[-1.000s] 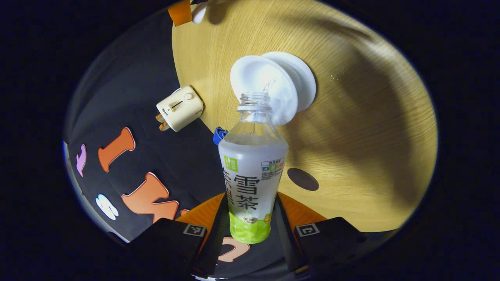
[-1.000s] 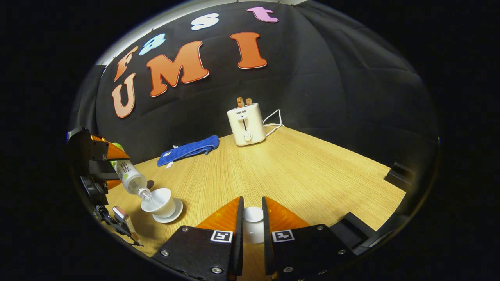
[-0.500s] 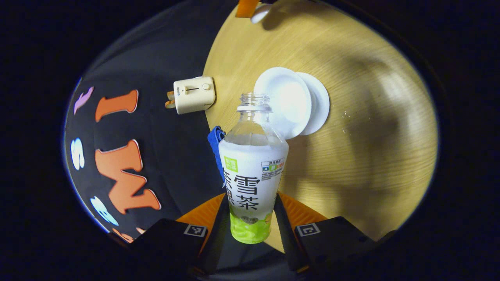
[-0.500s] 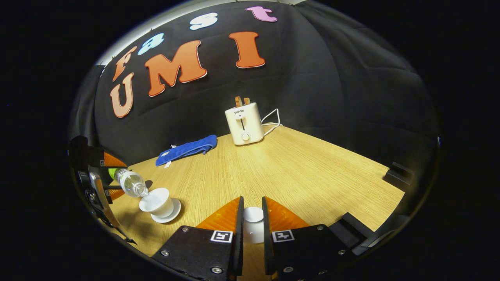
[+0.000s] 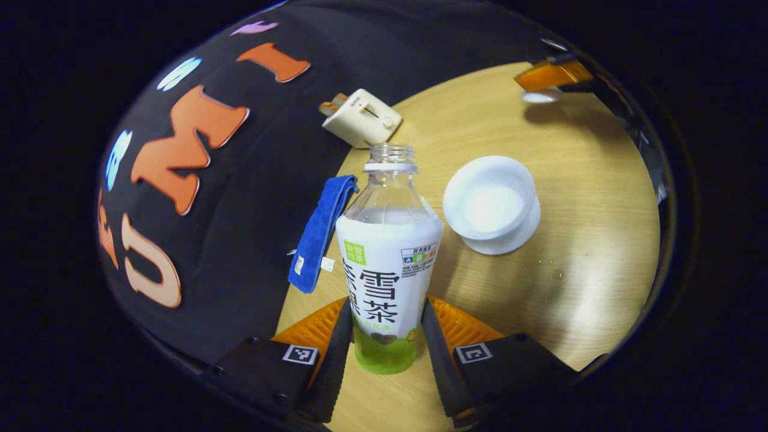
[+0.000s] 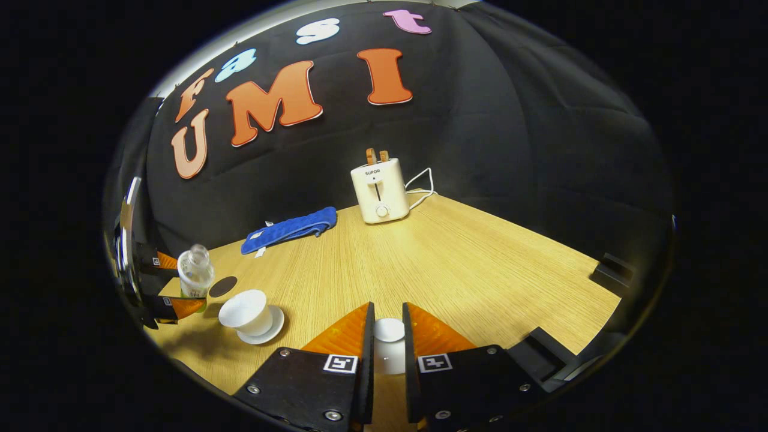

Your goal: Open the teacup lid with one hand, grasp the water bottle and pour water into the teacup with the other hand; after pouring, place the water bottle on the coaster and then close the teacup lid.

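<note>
My left gripper [image 5: 387, 336] is shut on a clear water bottle [image 5: 388, 264] with a white and green label and no cap. In the right gripper view the bottle [image 6: 195, 277] stands nearly upright, held by the left gripper [image 6: 171, 285] just left of the teacup. The white teacup [image 5: 489, 201] sits open on its saucer [image 5: 510, 240] with water inside; it also shows at the left as the cup [image 6: 246, 312]. A dark round coaster [image 6: 223, 286] lies behind the cup. My right gripper [image 6: 387, 342] is shut on the white teacup lid [image 6: 388, 348], held above the table.
A cream toaster [image 6: 379, 191] with a white cord stands at the table's back edge. A blue cloth [image 6: 291, 229] lies folded to its left. A few water drops [image 5: 549, 279] dot the wood by the saucer. The wooden table [image 6: 468, 270] spreads wide on the right.
The left gripper has tipped the bottle back from pouring to nearly upright and drawn it off the cup to the left. The right gripper with the lid has stayed put.
</note>
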Available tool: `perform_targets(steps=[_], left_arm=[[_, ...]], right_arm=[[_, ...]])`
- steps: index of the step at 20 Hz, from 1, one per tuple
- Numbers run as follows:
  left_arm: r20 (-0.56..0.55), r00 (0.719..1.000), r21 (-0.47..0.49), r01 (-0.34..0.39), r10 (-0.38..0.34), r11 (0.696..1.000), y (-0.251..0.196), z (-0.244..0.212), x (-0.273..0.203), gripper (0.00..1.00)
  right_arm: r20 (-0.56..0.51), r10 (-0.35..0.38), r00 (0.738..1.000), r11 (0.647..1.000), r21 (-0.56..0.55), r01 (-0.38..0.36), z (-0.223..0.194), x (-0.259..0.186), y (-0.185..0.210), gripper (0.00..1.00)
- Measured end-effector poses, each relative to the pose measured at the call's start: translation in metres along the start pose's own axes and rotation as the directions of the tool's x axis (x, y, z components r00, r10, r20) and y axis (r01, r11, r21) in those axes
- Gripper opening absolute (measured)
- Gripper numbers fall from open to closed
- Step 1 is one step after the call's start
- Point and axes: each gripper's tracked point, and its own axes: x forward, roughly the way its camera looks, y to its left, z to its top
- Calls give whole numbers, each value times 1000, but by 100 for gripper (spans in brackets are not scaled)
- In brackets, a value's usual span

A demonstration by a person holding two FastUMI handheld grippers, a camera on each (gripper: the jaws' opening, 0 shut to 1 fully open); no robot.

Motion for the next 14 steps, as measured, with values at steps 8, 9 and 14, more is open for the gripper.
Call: perform_targets(steps=[8,9,14], left_arm=[[173,985,-505,81,9,859,41,11,-30,65],[178,984,-550,82,21,831,49,10,-32,65],[230,967,-721,95,108,686,94,-2,-15,69]], right_arm=[[-6,13,1000,999,-31,-13,3,0,13,22],[-6,12,1000,999,-33,-12,2,0,13,22],[-13,2,1000,999,-43,-2,3,2,15,22]])
